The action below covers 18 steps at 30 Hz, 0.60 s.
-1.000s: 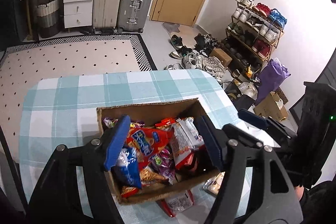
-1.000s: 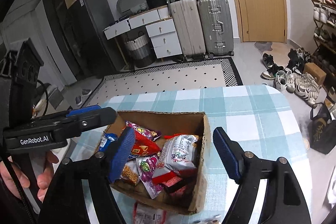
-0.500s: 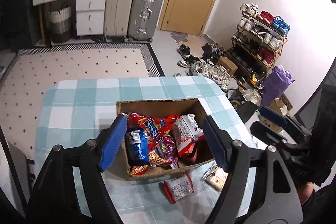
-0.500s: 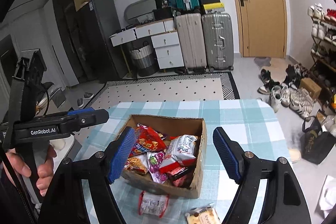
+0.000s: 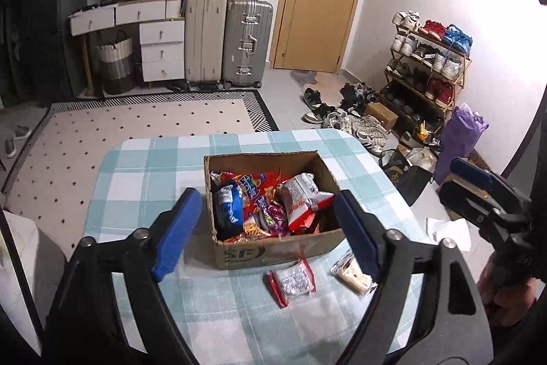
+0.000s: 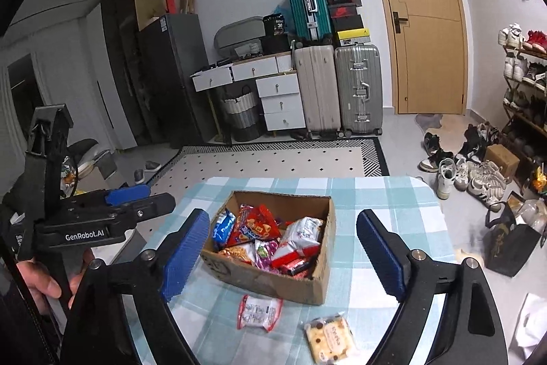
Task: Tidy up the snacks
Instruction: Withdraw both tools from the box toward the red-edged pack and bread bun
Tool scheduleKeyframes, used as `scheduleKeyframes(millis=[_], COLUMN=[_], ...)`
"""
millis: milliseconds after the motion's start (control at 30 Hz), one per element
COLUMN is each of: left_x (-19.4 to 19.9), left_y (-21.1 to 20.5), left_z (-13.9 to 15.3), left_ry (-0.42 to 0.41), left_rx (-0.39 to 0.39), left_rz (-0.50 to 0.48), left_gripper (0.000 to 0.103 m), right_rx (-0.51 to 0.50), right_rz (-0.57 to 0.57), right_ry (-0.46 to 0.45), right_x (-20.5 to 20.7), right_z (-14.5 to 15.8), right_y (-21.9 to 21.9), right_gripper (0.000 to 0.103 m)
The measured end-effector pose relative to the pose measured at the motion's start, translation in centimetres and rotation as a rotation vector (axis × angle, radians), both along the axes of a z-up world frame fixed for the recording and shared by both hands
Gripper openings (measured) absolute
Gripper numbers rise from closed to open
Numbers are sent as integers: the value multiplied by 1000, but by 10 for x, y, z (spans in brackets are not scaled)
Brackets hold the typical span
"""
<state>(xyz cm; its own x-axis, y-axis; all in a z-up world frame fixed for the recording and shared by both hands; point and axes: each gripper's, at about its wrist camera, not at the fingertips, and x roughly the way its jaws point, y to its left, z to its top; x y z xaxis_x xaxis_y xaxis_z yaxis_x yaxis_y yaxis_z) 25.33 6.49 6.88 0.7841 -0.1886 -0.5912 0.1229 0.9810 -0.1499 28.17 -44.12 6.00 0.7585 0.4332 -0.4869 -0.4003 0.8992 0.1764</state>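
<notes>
With both grippers' jaws opening and empty above the checked table (image 5: 136, 166), best to drop onto the red-edged packet (image 6: 259, 312) and biscuit pack (image 6: 330, 339) lying just before the full cardboard box (image 6: 273, 279), pinching each flat by its edges.

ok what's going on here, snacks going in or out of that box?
Cannot tell the direction. A person holds a hand-held gripper in each hand above the checked table. The cardboard box is packed with snack packets; two more, a red-edged packet and a biscuit pack, lie on the cloth in front of it. The left hand-held gripper and right hand-held gripper are both opening, empty.
</notes>
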Motion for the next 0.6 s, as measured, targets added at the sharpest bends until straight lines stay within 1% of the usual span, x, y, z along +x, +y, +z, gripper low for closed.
scheduleKeyframes(millis=[100,267,400,600], left_x=[-15,-36,-45,-46], left_y=[-6,-15,-21,-26], left_z=[-1,-8,-23,-48], left_ry=[-10,-10,31,50], left_rx=[1,1,-39,-33], left_rz=[2,14,-12,-7], left_gripper=[81,85,86,87], right_rx=[-10,-5,3,29], right_rz=[9,4,0,-26], right_ry=[-11,-19,-1,46], right_x=[-18,-42,-55,-69], right_z=[0,-7,-20,-45], right_y=[-3,-12,-19,-31], right_gripper=[90,93,94,96])
